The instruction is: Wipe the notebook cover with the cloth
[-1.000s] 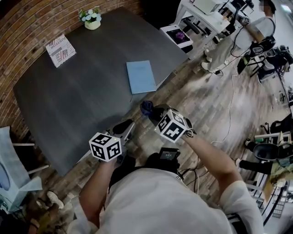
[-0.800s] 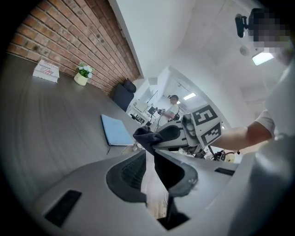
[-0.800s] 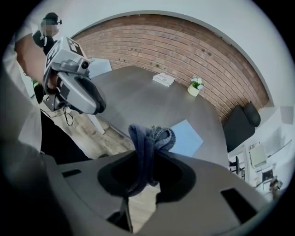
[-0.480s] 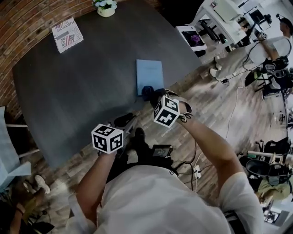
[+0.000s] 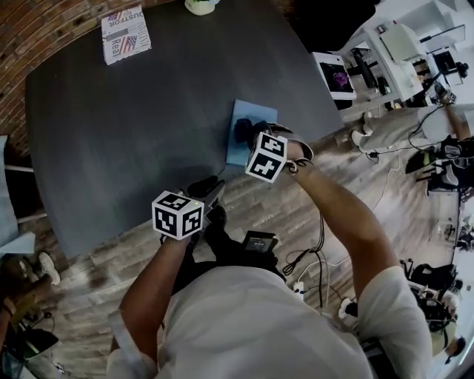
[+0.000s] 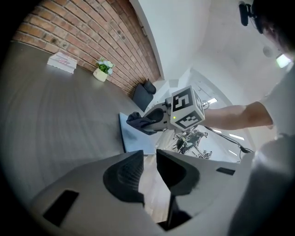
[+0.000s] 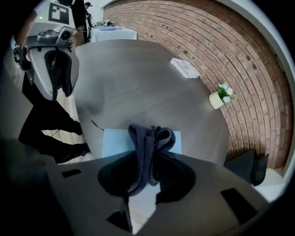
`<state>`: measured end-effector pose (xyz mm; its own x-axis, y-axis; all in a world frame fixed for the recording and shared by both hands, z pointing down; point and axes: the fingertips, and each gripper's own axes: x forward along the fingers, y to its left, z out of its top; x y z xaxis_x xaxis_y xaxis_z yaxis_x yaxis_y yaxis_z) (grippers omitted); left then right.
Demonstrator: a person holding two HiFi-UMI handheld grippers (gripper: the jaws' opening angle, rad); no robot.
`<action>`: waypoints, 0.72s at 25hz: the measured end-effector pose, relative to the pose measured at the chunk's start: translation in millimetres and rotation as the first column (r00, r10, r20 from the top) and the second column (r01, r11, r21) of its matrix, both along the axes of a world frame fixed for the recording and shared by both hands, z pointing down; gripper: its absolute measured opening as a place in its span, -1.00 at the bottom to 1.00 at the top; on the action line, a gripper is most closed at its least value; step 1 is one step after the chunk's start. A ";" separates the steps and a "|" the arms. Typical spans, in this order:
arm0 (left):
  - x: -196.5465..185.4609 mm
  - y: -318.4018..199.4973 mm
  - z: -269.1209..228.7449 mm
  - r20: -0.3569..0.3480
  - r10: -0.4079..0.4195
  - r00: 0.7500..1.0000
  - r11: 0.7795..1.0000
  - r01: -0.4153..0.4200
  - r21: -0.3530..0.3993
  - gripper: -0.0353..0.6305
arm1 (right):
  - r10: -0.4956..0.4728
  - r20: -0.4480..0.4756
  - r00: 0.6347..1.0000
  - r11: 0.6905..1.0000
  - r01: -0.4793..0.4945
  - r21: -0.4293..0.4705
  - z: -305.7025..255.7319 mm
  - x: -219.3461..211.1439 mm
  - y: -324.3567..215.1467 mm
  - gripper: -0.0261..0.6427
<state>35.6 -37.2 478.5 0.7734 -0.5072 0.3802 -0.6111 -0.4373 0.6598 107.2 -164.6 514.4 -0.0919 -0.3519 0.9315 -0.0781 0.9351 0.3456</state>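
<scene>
A light blue notebook (image 5: 235, 118) lies near the right-hand edge of the dark grey table (image 5: 111, 141). My right gripper (image 5: 248, 137) is shut on a bunched dark blue cloth (image 5: 241, 132) and hangs over the notebook's near end. In the right gripper view the cloth (image 7: 145, 147) hangs between the jaws above the notebook (image 7: 110, 143). I cannot tell whether cloth and cover touch. My left gripper (image 5: 207, 191) is at the table's near edge, apart from the notebook. Its jaws (image 6: 147, 170) stand open by a narrow gap with nothing in it.
A printed booklet (image 5: 124, 33) and a small flower pot (image 5: 200, 6) sit at the table's far side by the brick wall. White desks with gear (image 5: 385, 52) and floor cables (image 5: 311, 259) are to the right. A dark chair (image 6: 144, 92) stands beyond the table.
My right gripper has carried the cloth forward from off the table's edge to over the notebook's near end. The left gripper has stayed by the table edge.
</scene>
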 end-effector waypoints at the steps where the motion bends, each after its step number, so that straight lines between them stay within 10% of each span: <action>1: 1.4 -3.3 1.8 0.003 -0.006 1.000 1.000 0.006 -0.003 -0.61 | -0.012 -0.013 1.000 1.000 0.012 0.006 0.3 -0.2 -9.1 -0.60; 18: -2.8 -25.0 27.6 -0.027 -0.078 0.997 0.996 0.077 -0.044 -0.61 | -0.187 -0.319 0.929 0.972 0.221 0.075 15.5 -21.7 -103.6 -0.60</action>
